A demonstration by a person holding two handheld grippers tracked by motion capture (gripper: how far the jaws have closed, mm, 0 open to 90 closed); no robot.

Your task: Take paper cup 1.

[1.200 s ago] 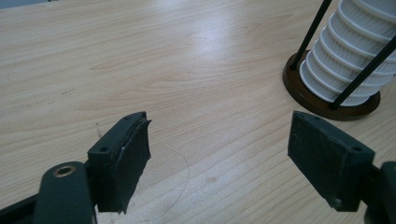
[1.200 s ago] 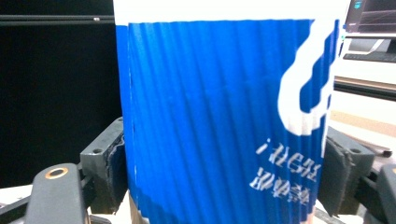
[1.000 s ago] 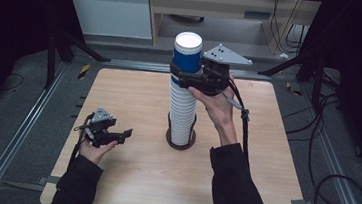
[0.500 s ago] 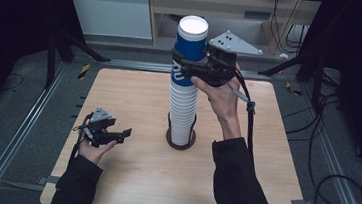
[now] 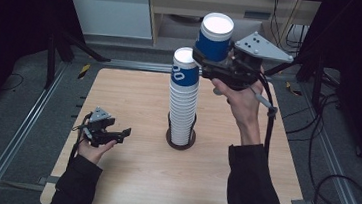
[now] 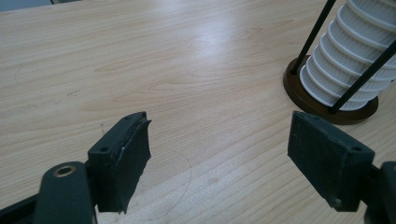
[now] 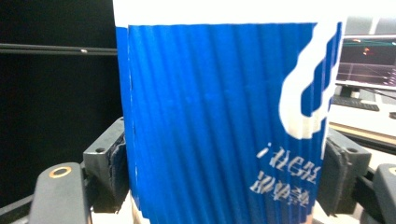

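Observation:
A tall stack of paper cups [image 5: 183, 102] stands upright in a round dark holder [image 5: 181, 140] at the middle of the wooden table [image 5: 131, 177]; its top cup is blue. My right gripper [image 5: 208, 59] is raised above and to the right of the stack, shut on a single blue cup [image 5: 214, 37] that hangs free of the stack. In the right gripper view the ribbed blue cup [image 7: 219, 121] sits clamped between both pads [image 7: 112, 163]. My left gripper [image 5: 118, 135] rests low at the table's left, open and empty; its own view shows the cup stack [image 6: 355, 60] to the right.
Thin black rods [image 6: 315, 35] rise from the holder's base [image 6: 327, 109] around the cups. A cable [image 5: 269, 125] trails from the right gripper down past the forearm. Metal rails [image 5: 20, 132] run along both table sides, and cabinets [image 5: 112, 10] stand behind.
The right gripper has lifted the blue cup off the top of the stack and carried it up and to the right. The left gripper has stayed put.

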